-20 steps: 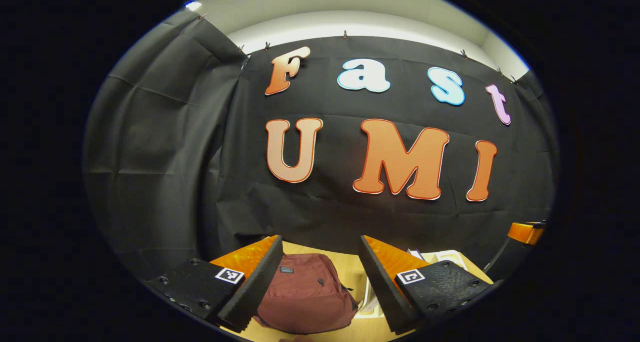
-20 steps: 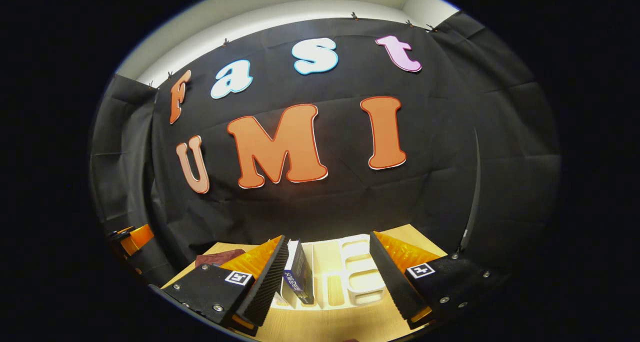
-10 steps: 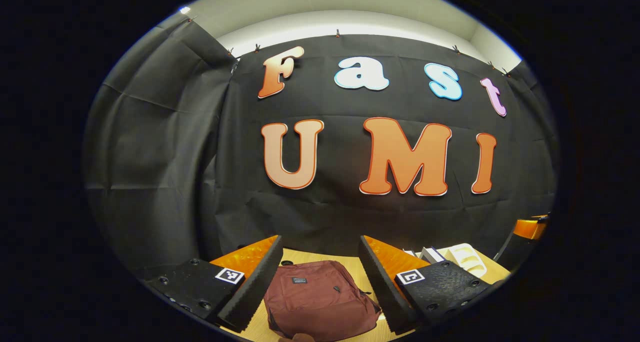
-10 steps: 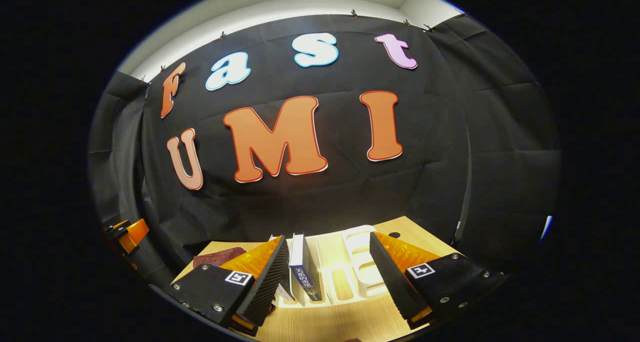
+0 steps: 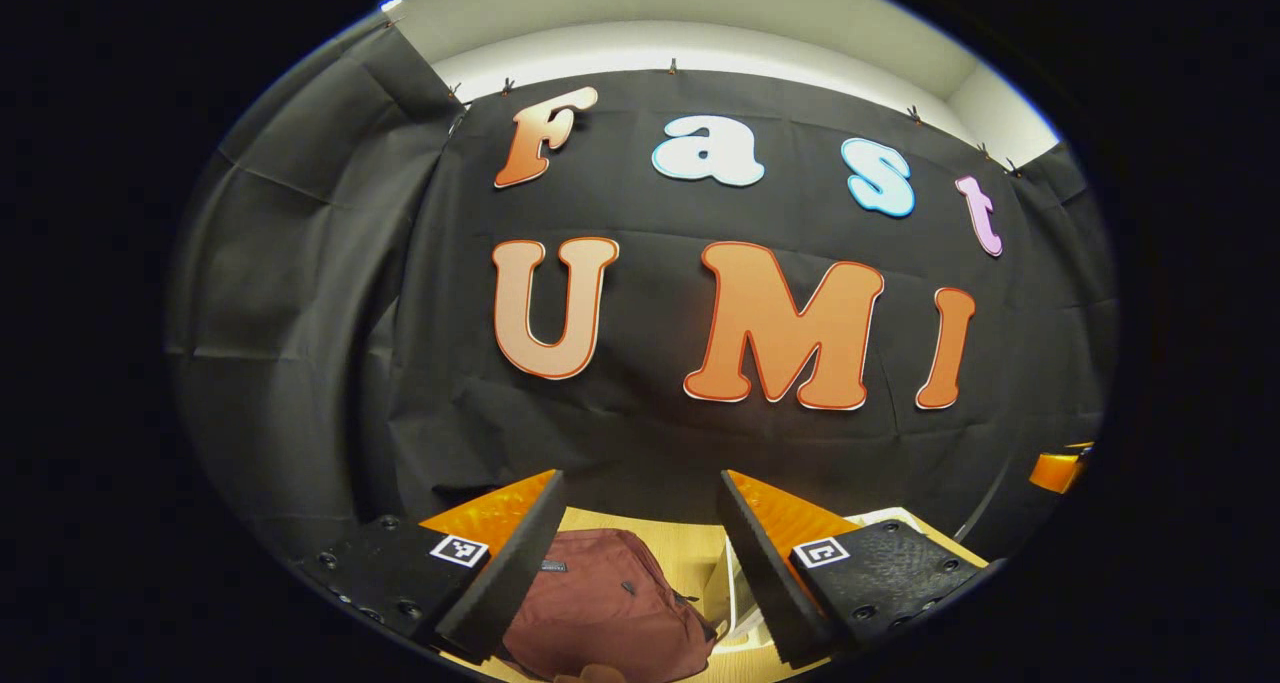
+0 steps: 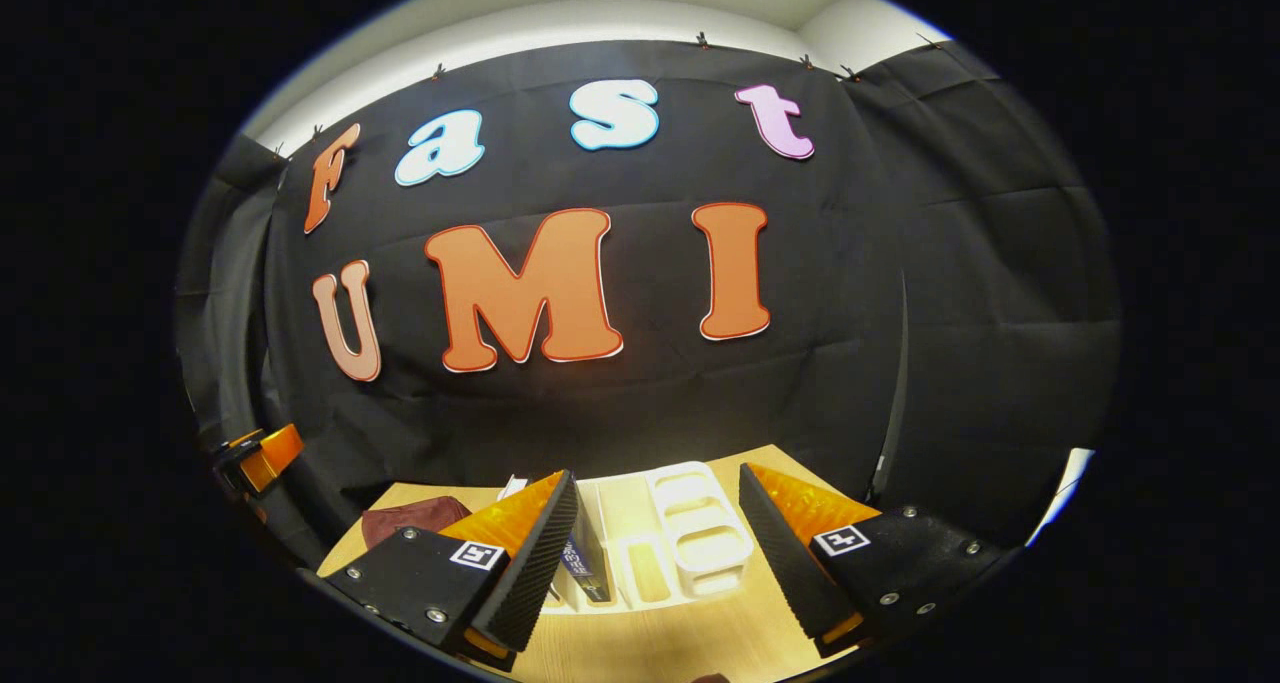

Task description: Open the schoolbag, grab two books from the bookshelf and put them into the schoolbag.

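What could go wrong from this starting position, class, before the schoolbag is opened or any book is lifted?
1. The schoolbag lies flat and looks closed; soft fabric may bunch if the open left claw tugs at it.
2. The books stand upright in the white bookshelf; the right claw, open, could tip them or drag the bookshelf.
3. The bag sits close beside the bookshelf, so the two claws may crowd each other.

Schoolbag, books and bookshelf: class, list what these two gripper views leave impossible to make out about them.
- Schoolbag, left gripper view: lower part cut off by the view's edge and the left gripper fingers; zip open or shut unclear.
- Books, right gripper view: partly behind a right gripper finger; their number is uncertain.
- Bookshelf, right gripper view: left end hidden by that finger.
- Schoolbag, right gripper view: small at the table's far corner.
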A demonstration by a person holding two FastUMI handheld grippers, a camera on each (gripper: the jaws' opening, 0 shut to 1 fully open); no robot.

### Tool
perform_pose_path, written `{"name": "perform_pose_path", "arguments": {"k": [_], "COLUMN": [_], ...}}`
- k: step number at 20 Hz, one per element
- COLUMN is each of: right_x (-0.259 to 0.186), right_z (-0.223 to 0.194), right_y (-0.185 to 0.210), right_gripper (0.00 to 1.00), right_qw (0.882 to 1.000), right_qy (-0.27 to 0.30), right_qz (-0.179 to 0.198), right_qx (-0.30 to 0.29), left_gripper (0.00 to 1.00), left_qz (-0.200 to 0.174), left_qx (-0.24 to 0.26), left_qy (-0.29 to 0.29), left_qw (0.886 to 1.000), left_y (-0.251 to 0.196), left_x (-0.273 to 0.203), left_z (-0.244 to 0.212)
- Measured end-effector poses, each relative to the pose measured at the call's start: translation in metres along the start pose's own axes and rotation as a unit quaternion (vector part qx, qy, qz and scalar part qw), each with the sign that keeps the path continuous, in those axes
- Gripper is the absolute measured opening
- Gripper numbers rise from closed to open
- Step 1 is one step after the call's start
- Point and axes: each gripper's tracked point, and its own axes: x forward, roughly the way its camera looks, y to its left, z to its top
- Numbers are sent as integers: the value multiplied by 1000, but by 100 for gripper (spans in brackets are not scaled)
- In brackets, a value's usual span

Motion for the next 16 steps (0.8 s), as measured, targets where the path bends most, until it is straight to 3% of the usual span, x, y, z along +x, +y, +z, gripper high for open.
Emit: {"name": "perform_pose_path", "arguments": {"k": [12, 16], "right_x": [0, 11], "right_z": [-1, 3], "right_y": [-19, -19], "right_gripper": [97, 97], "right_qw": [1000, 1000], "right_qy": [1, -10], "right_qz": [-10, -6], "right_qx": [-6, -5], "left_gripper": [94, 94], "left_qz": [-24, -15], "left_qx": [11, 14], "left_qy": [4, 3], "left_qw": [1000, 1000], "left_y": [-30, -23], "left_x": [13, 8], "left_z": [-11, -16]}}
